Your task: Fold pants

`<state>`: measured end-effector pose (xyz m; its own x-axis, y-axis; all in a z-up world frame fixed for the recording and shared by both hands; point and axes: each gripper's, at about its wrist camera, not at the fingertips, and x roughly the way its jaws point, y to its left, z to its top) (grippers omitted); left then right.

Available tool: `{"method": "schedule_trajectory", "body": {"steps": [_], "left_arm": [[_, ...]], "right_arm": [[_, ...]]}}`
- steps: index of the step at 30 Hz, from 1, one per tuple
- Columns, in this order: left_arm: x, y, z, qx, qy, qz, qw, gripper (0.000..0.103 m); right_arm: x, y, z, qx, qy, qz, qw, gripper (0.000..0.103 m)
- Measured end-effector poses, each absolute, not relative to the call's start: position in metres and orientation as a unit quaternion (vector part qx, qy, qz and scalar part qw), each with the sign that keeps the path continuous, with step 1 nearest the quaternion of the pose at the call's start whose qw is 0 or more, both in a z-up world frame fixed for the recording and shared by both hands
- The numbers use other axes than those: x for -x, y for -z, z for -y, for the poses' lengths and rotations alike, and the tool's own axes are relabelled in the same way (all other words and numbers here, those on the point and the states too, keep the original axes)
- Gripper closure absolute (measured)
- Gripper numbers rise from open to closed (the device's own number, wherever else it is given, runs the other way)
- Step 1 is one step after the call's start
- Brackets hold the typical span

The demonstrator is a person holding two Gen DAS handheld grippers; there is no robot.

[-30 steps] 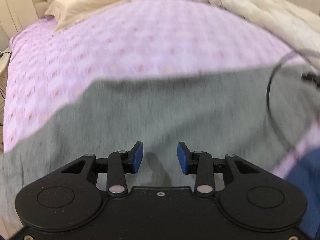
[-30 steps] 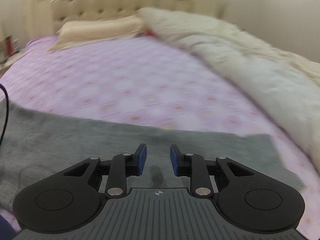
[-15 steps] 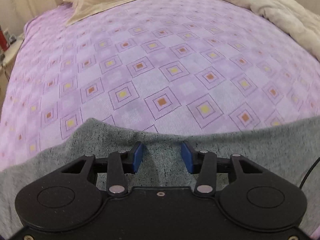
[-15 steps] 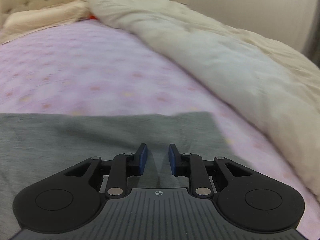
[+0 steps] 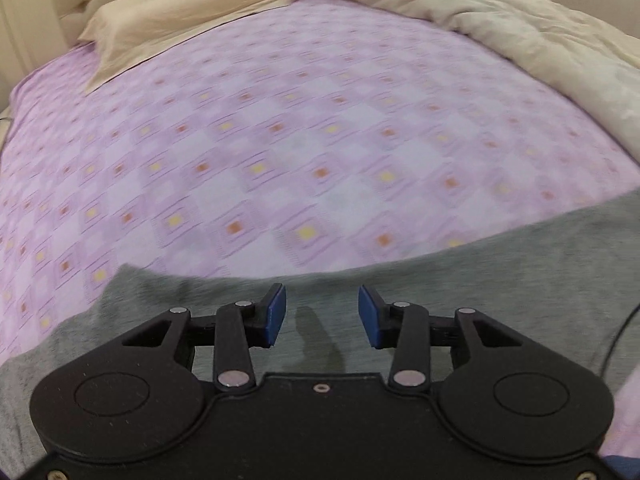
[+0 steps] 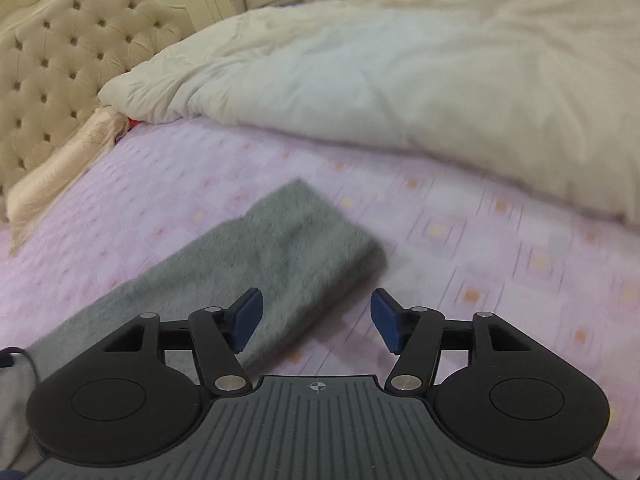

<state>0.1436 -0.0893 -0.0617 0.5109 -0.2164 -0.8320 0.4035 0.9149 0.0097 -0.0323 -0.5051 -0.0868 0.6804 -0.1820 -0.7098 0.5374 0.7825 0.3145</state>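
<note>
Grey pants lie flat on the purple patterned bed sheet. In the left wrist view my left gripper is open and empty, just above the pants near their far edge. In the right wrist view the end of the grey pants points away to the upper right. My right gripper is open wide and empty, hovering over the right edge of that end, its left fingertip over the cloth.
A bulky cream duvet is piled along the right side of the bed. A beige pillow and a tufted headboard are at the far end. A thin black cable crosses the pants at right.
My right gripper has swung right toward the end of the pants and opened wider. My left gripper has shifted slightly along the far edge and stays open.
</note>
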Motion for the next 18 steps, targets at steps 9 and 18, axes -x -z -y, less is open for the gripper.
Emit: {"method": "schedule_trajectory", "body": {"steps": [9, 18], "left_arm": [[-0.134, 0.054, 0.128, -0.115, 0.223, -0.463, 0.85, 0.053], [-0.13, 0.058, 0.181, -0.153, 0.273, -0.469, 0.826, 0.053]], "right_arm": [[0.01, 0.113, 0.523, -0.358, 0.195, -0.3, 0.863, 0.041], [0.006, 0.085, 0.517, -0.326, 0.157, -0.256, 0.896, 0.09]]}}
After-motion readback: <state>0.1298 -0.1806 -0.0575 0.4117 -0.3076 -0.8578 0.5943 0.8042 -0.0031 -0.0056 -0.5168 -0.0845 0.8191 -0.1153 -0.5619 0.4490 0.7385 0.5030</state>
